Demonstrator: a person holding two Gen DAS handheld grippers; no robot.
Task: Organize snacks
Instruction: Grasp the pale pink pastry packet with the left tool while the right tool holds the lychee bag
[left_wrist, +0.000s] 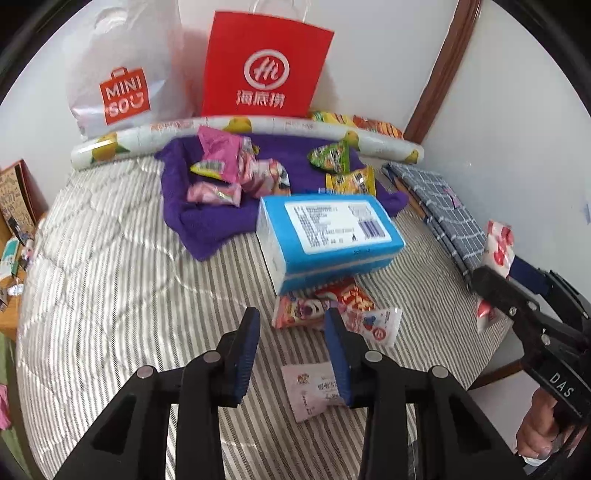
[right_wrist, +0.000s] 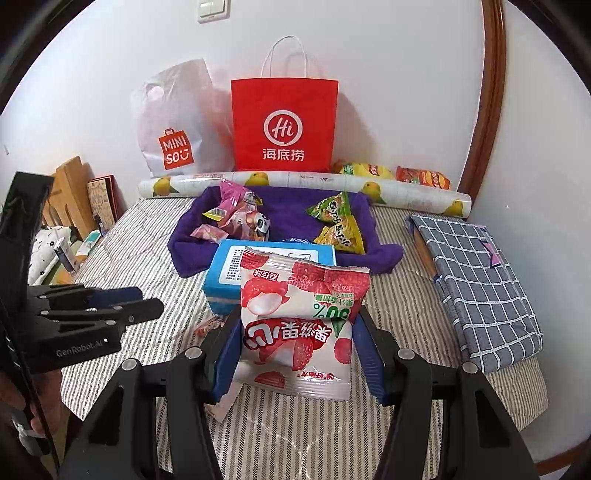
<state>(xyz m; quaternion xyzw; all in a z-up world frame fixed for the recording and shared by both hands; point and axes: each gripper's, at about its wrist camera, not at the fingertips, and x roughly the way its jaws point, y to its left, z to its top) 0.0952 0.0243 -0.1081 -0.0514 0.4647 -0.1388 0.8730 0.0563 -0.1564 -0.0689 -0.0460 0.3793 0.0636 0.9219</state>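
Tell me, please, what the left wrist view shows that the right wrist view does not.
Only the left wrist view: the left gripper from behind, its fingers apart and empty, above a white receipt-like slip, and the red snack packets in front of the blue box.

Only the right wrist view: the lychee gummy bag face-on, clamped in the right gripper, a wall switch, and the whole grey checked cloth.

Both: the red paper bag, white Miniso bag, purple towel and striped bedcover.

Glossy plastic lychee packet (right_wrist: 301, 325), quilted cloth bedcover (right_wrist: 155, 266)
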